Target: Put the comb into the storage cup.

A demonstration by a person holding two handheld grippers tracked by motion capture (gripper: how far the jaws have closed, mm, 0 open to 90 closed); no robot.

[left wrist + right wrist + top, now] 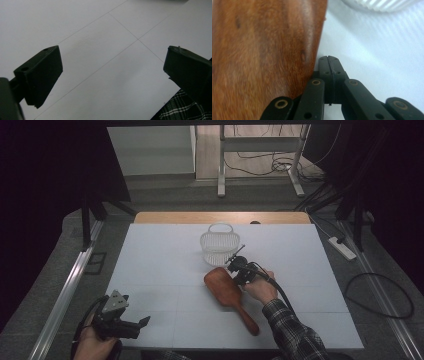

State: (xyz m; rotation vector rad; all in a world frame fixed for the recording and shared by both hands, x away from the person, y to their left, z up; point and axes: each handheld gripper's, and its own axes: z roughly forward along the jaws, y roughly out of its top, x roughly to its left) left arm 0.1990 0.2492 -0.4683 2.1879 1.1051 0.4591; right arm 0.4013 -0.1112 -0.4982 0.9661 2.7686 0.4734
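A brown wooden paddle brush (227, 292) lies on the white table (160, 265), its handle pointing to the near right. My right gripper (239, 270) is shut with nothing between its jaws, right beside the brush head's right edge. Up close, the shut tips (328, 60) rest against the wooden brush (264, 50). A white ribbed basket (218, 245) stands just beyond the brush head; its rim (382, 5) shows at the top. My left gripper (135, 326) sits at the near left corner, open and empty, its jaws (112, 75) spread wide over bare table.
The table's near edge runs just in front of both hands. A plaid sleeve (292, 330) comes in at the lower right. Cables and a power strip (342, 247) lie on the floor to the right, off the table.
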